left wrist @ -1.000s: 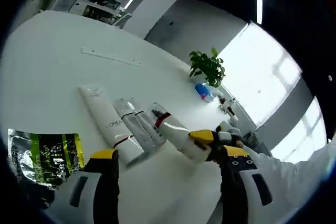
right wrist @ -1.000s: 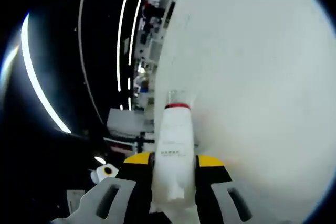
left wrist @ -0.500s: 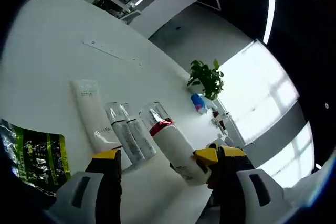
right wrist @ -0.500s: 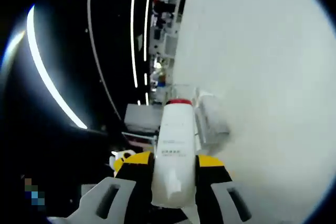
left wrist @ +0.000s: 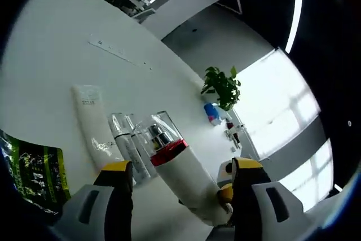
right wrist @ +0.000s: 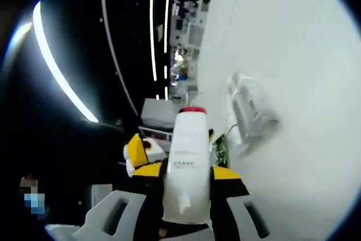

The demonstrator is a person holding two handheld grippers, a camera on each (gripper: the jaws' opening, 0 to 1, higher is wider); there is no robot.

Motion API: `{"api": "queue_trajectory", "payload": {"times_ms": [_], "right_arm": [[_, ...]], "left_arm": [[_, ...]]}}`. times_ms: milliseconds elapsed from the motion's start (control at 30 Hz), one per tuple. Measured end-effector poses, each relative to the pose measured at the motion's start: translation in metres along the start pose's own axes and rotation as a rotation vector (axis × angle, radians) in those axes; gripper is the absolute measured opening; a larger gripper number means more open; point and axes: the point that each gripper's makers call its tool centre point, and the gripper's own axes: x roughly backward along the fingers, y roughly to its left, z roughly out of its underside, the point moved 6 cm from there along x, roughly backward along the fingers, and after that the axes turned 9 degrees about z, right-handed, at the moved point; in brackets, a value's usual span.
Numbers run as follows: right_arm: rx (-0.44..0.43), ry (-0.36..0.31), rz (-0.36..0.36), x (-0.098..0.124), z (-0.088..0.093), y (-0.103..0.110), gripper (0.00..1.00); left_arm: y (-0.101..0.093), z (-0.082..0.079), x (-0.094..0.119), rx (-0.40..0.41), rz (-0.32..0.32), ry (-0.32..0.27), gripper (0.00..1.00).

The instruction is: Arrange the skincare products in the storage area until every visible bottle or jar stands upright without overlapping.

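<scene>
A white bottle (left wrist: 186,179) with a red band and a clear cap is tilted up off the white table (left wrist: 51,55). My right gripper (right wrist: 186,172) is shut on its lower body (right wrist: 186,156). In the left gripper view the right gripper (left wrist: 225,193) comes in from the lower right. My left gripper (left wrist: 180,166) is open, its jaws standing on either side of the lifted bottle without touching it. A white tube (left wrist: 93,125) and two clear-capped bottles (left wrist: 127,139) lie flat side by side on the table. The same lying bottles (right wrist: 254,111) appear in the right gripper view.
A green foil packet (left wrist: 31,170) lies at the near left table edge. A potted plant (left wrist: 221,84) and a blue bottle (left wrist: 212,111) stand at the far end. The left gripper (right wrist: 138,149) shows behind the held bottle.
The right gripper has raised the white bottle from nearly flat to steeply tilted, bringing it nearer and between the left gripper's jaws. Both cameras have shifted; the lying products stayed put.
</scene>
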Motion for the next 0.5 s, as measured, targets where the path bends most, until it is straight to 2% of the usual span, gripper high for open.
{"api": "queue_trajectory", "payload": {"times_ms": [100, 200, 333, 433, 467, 500], "right_arm": [[0.036, 0.011, 0.012, -0.002, 0.004, 0.005, 0.23], [0.037, 0.016, 0.006, -0.005, 0.006, 0.007, 0.23], [0.13, 0.03, 0.05, -0.009, 0.01, 0.011, 0.23], [0.149, 0.029, 0.063, -0.01, 0.01, 0.015, 0.23], [0.169, 0.027, 0.073, -0.01, 0.01, 0.014, 0.23], [0.265, 0.031, 0.119, -0.009, 0.01, 0.013, 0.23]], "left_arm": [[-0.004, 0.002, 0.0, -0.003, 0.001, -0.001, 0.63], [-0.001, -0.005, -0.001, 0.008, 0.008, -0.003, 0.6], [-0.004, -0.005, -0.001, -0.01, -0.002, 0.002, 0.55], [-0.005, -0.003, 0.001, -0.018, -0.011, 0.001, 0.52], [-0.005, -0.004, 0.001, -0.017, -0.013, 0.0, 0.52], [-0.005, -0.003, 0.002, -0.014, -0.013, 0.003, 0.53]]}}
